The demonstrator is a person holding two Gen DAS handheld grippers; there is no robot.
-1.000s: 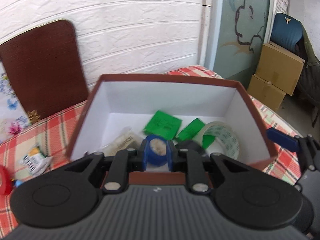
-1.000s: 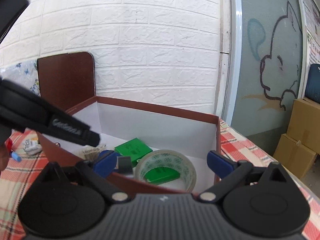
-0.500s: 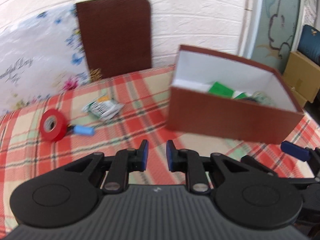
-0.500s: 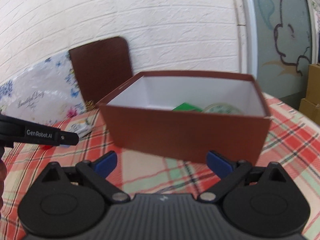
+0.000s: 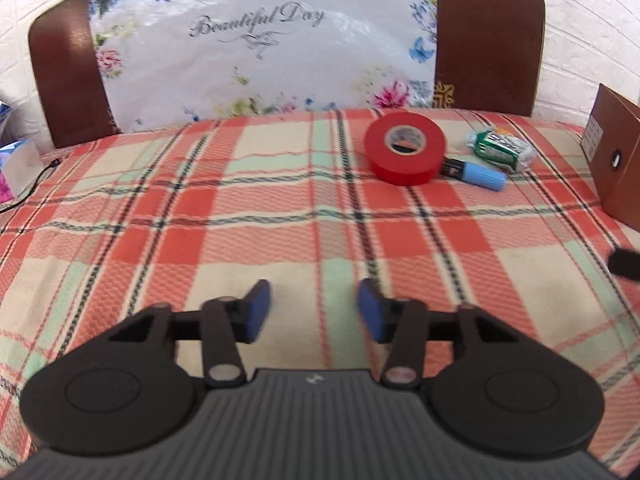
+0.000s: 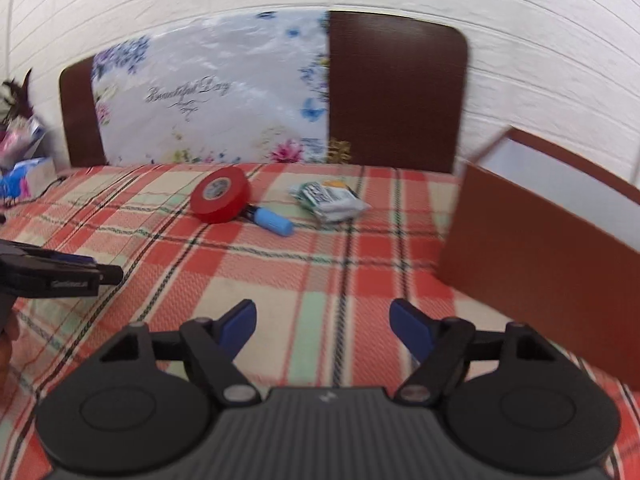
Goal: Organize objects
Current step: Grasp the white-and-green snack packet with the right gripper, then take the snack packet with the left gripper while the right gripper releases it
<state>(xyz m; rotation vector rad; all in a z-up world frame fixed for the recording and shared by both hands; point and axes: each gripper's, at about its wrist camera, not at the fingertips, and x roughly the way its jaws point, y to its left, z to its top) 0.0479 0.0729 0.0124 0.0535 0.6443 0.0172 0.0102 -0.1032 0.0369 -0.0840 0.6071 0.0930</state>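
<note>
A red tape roll (image 5: 405, 147) lies on the plaid tablecloth, with a light-blue marker (image 5: 478, 173) touching its right side and a green-and-white packet (image 5: 501, 149) further right. They also show in the right wrist view: the roll (image 6: 219, 195), the marker (image 6: 271, 221), the packet (image 6: 330, 201). The brown box (image 6: 540, 248) stands at the right; its corner shows in the left wrist view (image 5: 618, 160). My left gripper (image 5: 314, 310) is open and empty above the cloth, well short of the roll. My right gripper (image 6: 323, 326) is open and empty, left of the box.
A brown chair back (image 5: 488, 36) draped with a flowered white plastic sheet (image 5: 260, 40) stands behind the table against a white brick wall. A tissue pack (image 5: 16, 164) and a thin cable lie at the far left. The left gripper's body shows at the right wrist view's left edge (image 6: 48, 272).
My left gripper left the blue tape roll in the box, swung left away from it and opened over the cloth. My right gripper also pulled back and turned left, staying open.
</note>
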